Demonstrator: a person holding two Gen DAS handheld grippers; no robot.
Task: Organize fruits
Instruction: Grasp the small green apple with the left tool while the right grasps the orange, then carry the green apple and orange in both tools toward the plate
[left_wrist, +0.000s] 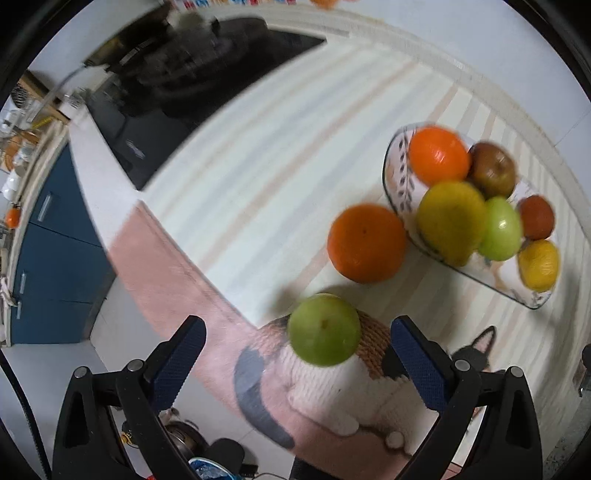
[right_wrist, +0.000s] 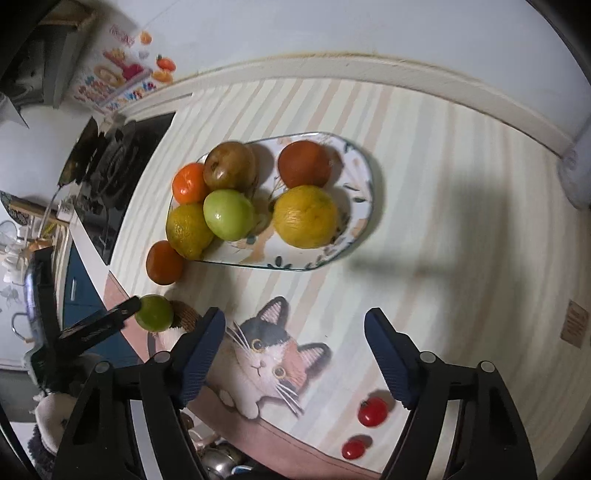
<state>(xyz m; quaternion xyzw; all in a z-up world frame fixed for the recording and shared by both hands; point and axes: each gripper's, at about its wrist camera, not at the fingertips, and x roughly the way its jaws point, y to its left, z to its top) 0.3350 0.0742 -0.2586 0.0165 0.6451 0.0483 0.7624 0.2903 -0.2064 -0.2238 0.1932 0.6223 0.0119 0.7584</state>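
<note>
A patterned oval plate (right_wrist: 364, 206) on the striped cat mat holds several fruits: oranges, lemons, a green fruit (right_wrist: 229, 214) and a brown one (right_wrist: 229, 165). It also shows in the left wrist view (left_wrist: 397, 173). A loose green fruit (left_wrist: 324, 329) lies on the mat near its front edge, between the tips of my open left gripper (left_wrist: 297, 345), untouched. It shows in the right wrist view (right_wrist: 154, 312) too. A loose orange (left_wrist: 366, 243) sits beside the plate. My right gripper (right_wrist: 294, 354) is open and empty above the cat picture.
Two small red tomatoes (right_wrist: 372, 411) (right_wrist: 353, 448) lie at the mat's front right. A black stove top (left_wrist: 177, 92) is at the left of the counter. A blue cabinet (left_wrist: 51, 266) stands below. A white wall runs behind the counter.
</note>
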